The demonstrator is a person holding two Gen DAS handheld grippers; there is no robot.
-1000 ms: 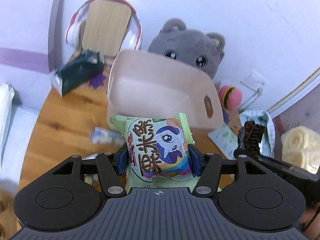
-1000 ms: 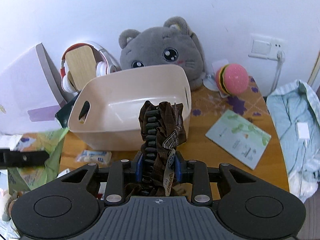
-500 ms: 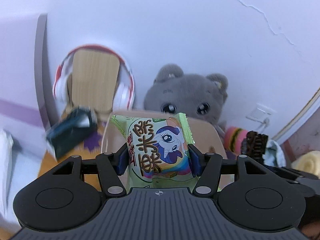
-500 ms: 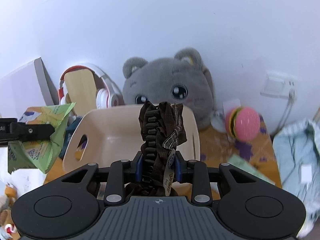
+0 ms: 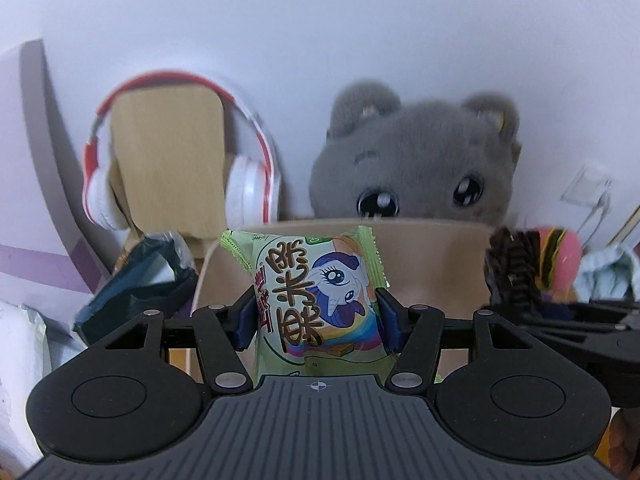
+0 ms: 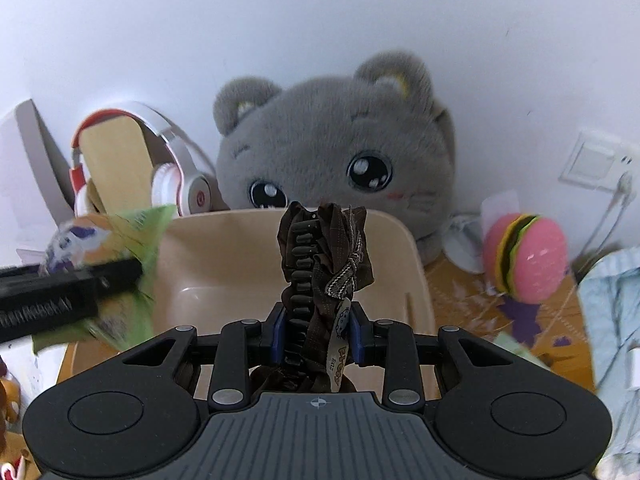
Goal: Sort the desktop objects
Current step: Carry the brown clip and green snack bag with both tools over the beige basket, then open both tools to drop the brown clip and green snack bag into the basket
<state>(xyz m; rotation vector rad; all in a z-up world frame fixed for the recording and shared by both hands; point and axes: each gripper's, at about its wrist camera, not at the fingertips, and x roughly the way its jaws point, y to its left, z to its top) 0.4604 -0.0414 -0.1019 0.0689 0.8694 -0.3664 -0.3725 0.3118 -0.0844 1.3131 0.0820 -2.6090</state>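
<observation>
While both are tilting downward over the beige bin (image 6: 224, 280), my left hand-held gripper (image 5: 316, 320) is clamping the snack packet (image 5: 316, 300) and my right hand-held gripper (image 6: 318, 336) is gripping the brown hair clip (image 6: 320, 264).

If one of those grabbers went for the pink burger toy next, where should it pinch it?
Probably across the pink buns of the burger toy, jaws coming from above. It stands on edge by the grey plush cat, its dark and green layers running up and down, so the bun faces seem easiest to press.
</observation>
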